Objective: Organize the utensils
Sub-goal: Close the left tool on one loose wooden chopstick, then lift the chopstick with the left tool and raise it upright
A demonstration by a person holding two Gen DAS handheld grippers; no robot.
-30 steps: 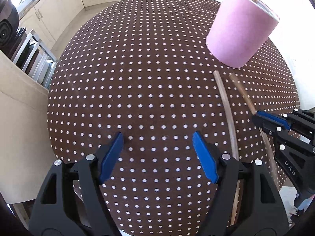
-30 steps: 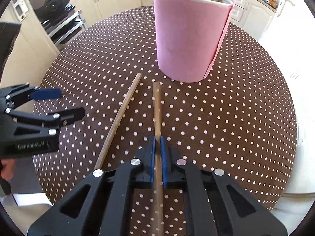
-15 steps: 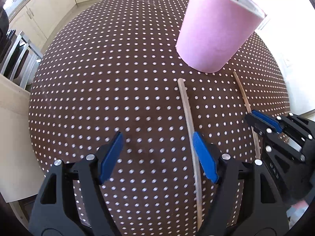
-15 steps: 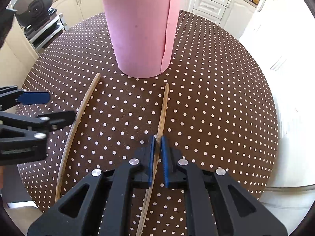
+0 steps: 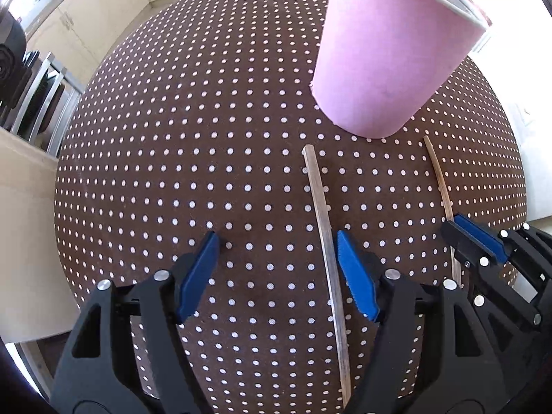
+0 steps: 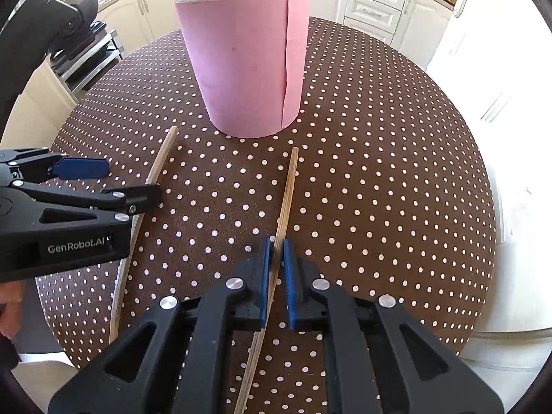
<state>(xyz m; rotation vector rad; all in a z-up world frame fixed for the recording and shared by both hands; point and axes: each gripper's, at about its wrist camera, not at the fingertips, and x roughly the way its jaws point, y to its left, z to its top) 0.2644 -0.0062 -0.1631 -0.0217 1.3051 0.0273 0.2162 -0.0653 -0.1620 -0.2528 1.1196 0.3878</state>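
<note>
Left gripper has slid right, open, now straddling the left stick. Right gripper stays clamped on right stick. Cup closer; both pickups imminent.

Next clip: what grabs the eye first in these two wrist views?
The pink holder, packed with wooden sticks, stands upright at the far middle of the polka-dot tablecloth. The right gripper is clamped on one chopstick. The left gripper is wide open around a second chopstick lying on the cloth.
</note>
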